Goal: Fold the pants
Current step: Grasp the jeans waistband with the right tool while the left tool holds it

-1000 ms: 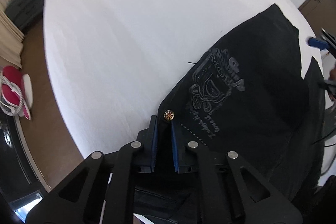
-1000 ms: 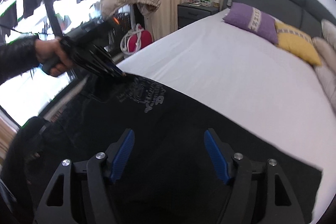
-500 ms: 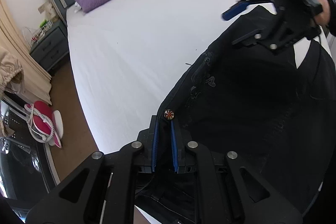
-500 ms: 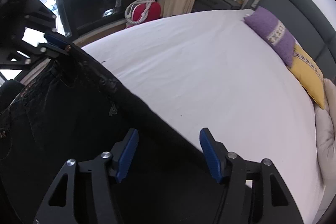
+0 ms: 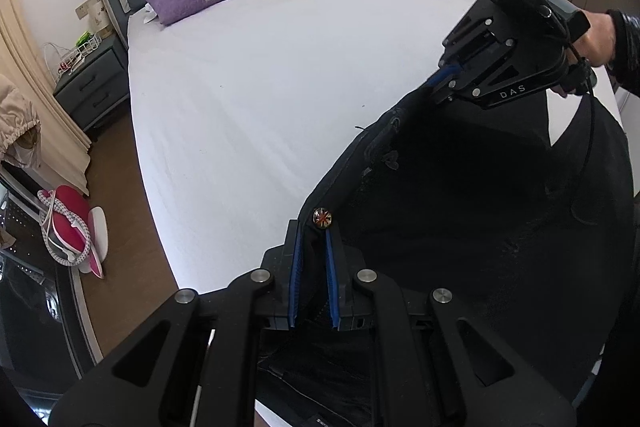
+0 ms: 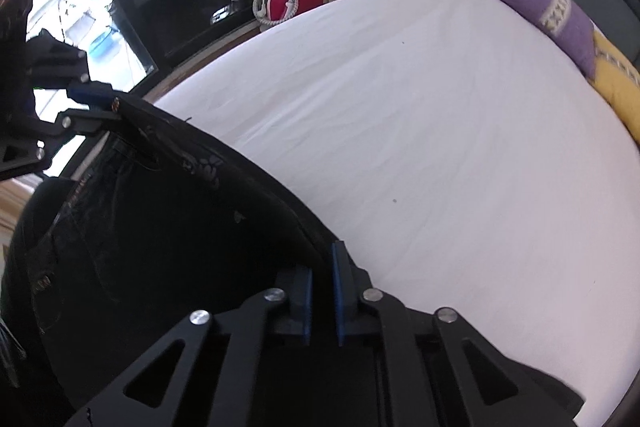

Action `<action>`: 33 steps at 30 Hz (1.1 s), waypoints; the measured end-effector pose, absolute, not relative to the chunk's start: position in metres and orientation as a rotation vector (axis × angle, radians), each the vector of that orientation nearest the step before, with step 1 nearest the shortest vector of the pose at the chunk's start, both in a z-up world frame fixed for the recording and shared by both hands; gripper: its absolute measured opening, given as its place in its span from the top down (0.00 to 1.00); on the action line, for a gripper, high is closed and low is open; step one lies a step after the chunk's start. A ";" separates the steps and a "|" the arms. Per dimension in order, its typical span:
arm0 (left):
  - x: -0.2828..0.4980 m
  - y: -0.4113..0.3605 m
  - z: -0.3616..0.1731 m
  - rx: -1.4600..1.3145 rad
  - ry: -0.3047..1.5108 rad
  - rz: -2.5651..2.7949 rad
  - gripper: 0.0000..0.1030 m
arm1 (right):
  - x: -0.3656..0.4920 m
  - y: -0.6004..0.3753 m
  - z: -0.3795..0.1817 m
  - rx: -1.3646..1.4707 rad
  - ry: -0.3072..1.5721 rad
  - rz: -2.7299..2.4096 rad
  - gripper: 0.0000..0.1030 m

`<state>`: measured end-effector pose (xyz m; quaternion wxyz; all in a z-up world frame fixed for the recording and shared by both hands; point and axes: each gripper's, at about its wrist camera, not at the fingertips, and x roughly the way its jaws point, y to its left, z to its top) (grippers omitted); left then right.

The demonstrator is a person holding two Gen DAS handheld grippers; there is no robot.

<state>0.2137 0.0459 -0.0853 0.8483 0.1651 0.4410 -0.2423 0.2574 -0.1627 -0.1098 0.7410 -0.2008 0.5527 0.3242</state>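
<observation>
Left tongs [image 5: 314, 259] and right tongs [image 6: 322, 291] both pinching pants [image 5: 460, 207] edge over bed [image 5: 260, 87]; uneven pull could skew fold, thin grip may slip.

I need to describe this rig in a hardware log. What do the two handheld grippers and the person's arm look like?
Both the left gripper and right gripper are black, with cut-out linkage arms, silver pivot bolts and blue ribbed pads. From the left wrist, the right unit shows white "DAS" lettering, an orange sticker, a green light and a black cable. The hand wears a black sleeve.
</observation>
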 end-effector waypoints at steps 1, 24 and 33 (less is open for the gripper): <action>0.216 0.049 -0.087 0.345 0.928 -0.510 0.90 | 0.255 -0.163 -0.108 -0.424 1.210 0.706 0.93; 0.024 0.032 -0.090 0.327 0.981 -0.634 0.91 | 0.053 -0.157 -0.085 -0.468 1.084 0.707 0.93; -0.079 0.013 -0.115 0.391 1.049 -0.698 0.91 | -0.042 -0.139 -0.086 -0.746 0.999 0.667 0.93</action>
